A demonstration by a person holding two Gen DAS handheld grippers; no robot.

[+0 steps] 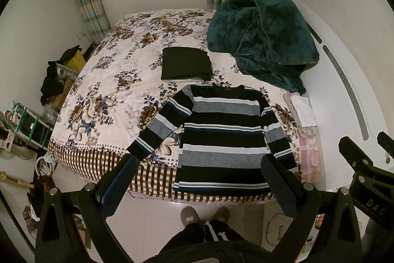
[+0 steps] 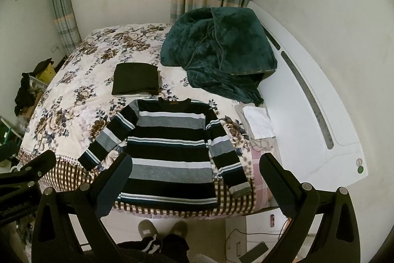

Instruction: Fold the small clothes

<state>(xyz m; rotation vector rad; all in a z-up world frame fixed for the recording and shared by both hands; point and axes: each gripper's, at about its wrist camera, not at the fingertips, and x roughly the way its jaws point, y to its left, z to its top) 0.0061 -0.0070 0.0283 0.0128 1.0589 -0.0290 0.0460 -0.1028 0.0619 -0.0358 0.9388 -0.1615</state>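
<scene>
With the left gripper [image 1: 197, 179] and right gripper [image 2: 197, 179] both released above it, the striped sweater [image 1: 221, 137] lies flat at the bed's [image 1: 103, 80] near edge, its hem overhanging, so a one-sided pull could drag it off.

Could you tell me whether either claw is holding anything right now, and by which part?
Nothing is held. The left claw and right claw are both open above the bed edge, clear of the sweater.

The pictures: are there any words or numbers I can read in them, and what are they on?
"DAS": pale letters on the black body of the right hand-held gripper, seen in the left wrist view; more may be cut off.
Brown tag at the neck of the striped sweater: too small to read.
Round buttons on the white headboard: no readable marks.
</scene>
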